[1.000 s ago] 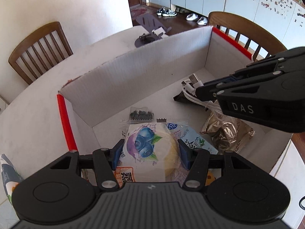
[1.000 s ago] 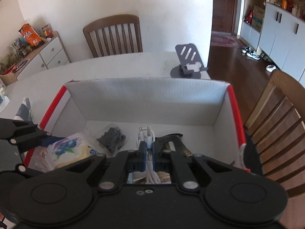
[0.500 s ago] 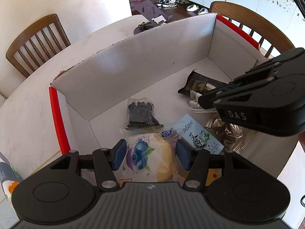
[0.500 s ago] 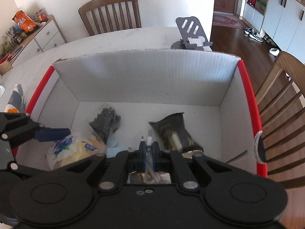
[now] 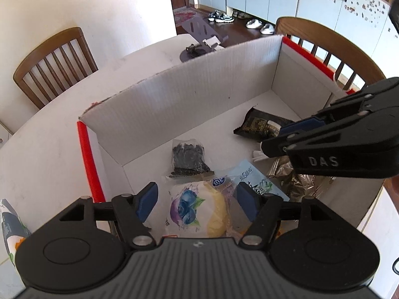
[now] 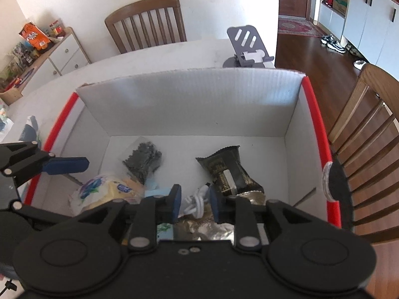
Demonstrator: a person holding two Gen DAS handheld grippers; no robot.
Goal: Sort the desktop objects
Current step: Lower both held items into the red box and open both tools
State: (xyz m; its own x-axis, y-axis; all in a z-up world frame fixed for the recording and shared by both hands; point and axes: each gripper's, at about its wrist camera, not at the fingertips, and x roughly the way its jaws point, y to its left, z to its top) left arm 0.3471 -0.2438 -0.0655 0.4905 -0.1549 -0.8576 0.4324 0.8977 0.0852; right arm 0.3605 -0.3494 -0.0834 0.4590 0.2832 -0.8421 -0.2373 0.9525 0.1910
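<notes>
Left gripper (image 5: 197, 199): jaws opening, pads clear of the blueberry-printed bread bag (image 5: 197, 209) lying between them in the white box (image 5: 199, 94). Right gripper (image 6: 194, 200), marked "DAS": jaws opening, pads clear of the white cable (image 6: 198, 203) between them. Other label text is unreadable.

Your left gripper (image 5: 197, 200) and right gripper (image 6: 193, 199) both tilt steeply down into the white box (image 5: 199, 94), left beside right, each with jaws opening, pads clear of contents.
</notes>
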